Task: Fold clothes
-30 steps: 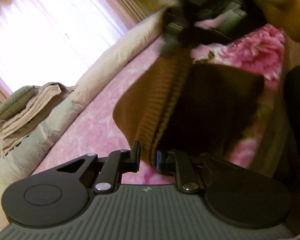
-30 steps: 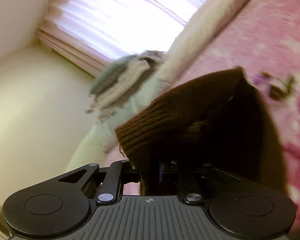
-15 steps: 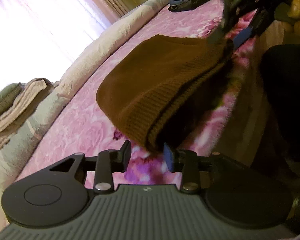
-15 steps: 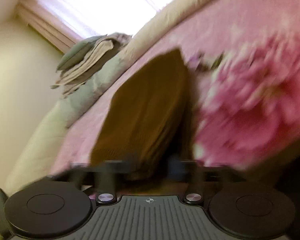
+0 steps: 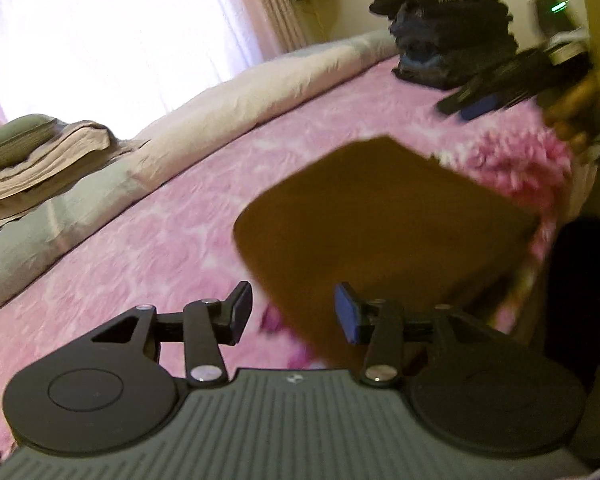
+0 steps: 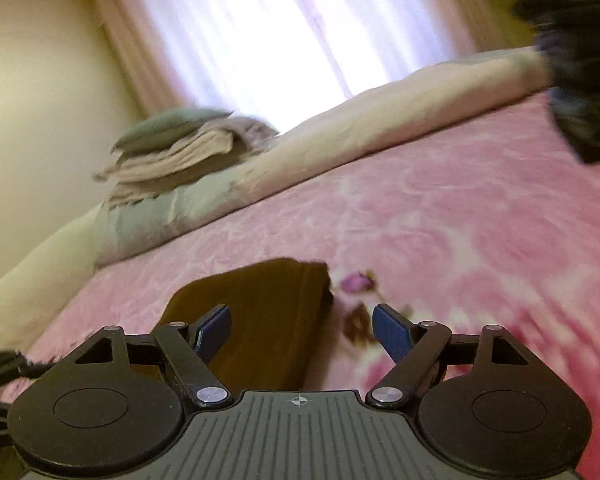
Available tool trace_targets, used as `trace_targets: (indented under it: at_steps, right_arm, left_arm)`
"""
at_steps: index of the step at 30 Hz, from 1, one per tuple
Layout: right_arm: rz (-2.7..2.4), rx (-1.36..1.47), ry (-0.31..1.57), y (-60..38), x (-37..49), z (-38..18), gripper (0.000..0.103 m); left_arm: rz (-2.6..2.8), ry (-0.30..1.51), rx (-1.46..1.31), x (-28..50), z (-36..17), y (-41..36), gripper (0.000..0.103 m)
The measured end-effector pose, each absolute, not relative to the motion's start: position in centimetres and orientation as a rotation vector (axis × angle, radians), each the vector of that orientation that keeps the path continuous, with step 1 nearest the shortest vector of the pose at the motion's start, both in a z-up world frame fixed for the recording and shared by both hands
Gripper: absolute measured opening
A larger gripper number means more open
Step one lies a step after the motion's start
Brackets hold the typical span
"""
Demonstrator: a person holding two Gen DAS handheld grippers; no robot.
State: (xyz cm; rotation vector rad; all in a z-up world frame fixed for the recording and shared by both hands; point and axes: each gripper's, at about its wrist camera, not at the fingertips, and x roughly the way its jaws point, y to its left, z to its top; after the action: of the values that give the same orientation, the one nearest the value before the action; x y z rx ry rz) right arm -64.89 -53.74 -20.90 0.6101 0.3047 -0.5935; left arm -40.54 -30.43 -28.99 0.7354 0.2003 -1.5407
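A folded brown knit garment [image 5: 384, 232] lies flat on the pink floral bedspread [image 5: 172, 232] near the bed's front edge. My left gripper [image 5: 294, 314] is open just above the garment's near corner and holds nothing. My right gripper [image 6: 302, 330] is open and empty above the garment's other end [image 6: 260, 320]. In the left wrist view the right gripper [image 5: 500, 88] hangs in the air beyond the garment, blurred by motion.
A pile of dark clothes [image 5: 448, 28] sits at the far side of the bed, also in the right wrist view [image 6: 580, 60]. A long rolled duvet [image 5: 220, 112] runs along the window side. Folded beige towels with a green cushion [image 6: 176, 148] lie on it.
Both grippers let go of the brown garment and opened wide. The garment dropped from hanging to lying folded flat on the bed. Both grippers pulled back and rose.
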Motion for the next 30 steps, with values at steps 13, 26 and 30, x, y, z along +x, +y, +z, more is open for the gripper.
trace_targets:
  at_steps: [13,26,30]
  right_arm:
    - [-0.356,0.568,0.546,-64.1,-53.5,-25.2,0.019]
    - [-0.426,0.591,0.549,-64.8,-54.9,-25.2,0.064]
    - [-0.452,0.674,0.494,-61.9,-58.9,-24.4,0.064]
  left_arm:
    - [-1.622,0.366,0.772,-41.5,-33.3,-34.6,0.042]
    - [-1.591,0.361,0.737,-41.7,-32.3,-34.1,0.042]
    - [-1.566,0.345,0.682,-41.0,-30.9,-32.5,0.045]
